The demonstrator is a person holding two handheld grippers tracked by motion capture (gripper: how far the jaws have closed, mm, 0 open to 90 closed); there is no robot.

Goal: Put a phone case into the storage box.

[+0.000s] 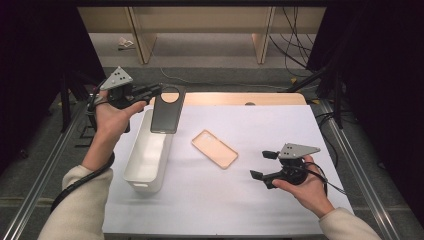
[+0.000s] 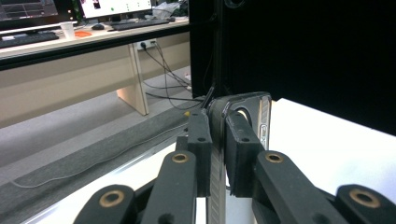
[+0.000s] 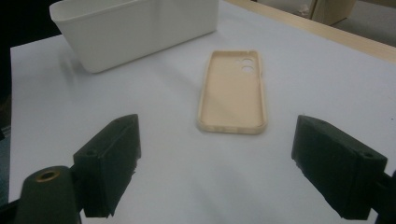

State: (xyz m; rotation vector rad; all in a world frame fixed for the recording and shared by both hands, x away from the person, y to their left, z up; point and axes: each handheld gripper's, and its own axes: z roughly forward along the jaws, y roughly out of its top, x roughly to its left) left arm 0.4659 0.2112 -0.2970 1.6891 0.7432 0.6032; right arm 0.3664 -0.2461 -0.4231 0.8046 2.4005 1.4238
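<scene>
A dark grey phone case (image 1: 168, 110) with a round camera cut-out hangs in the air over the far end of the white bin (image 1: 146, 161). My left gripper (image 1: 161, 90) is shut on its top edge, and the left gripper view shows the case (image 2: 247, 116) edge-on, pinched between the two pads (image 2: 239, 154). A beige phone case (image 1: 214, 148) lies open side up on the white table mat, right of the bin. My right gripper (image 1: 263, 164) rests low at the right, open, its jaws spread toward the beige case (image 3: 233, 91) with nothing between them.
The white bin (image 3: 135, 28) stands lengthwise at the mat's left side and looks empty. The wooden table edge (image 1: 240, 98) runs along the back. Metal rails flank the table, and cables (image 1: 295, 40) lie on the floor behind.
</scene>
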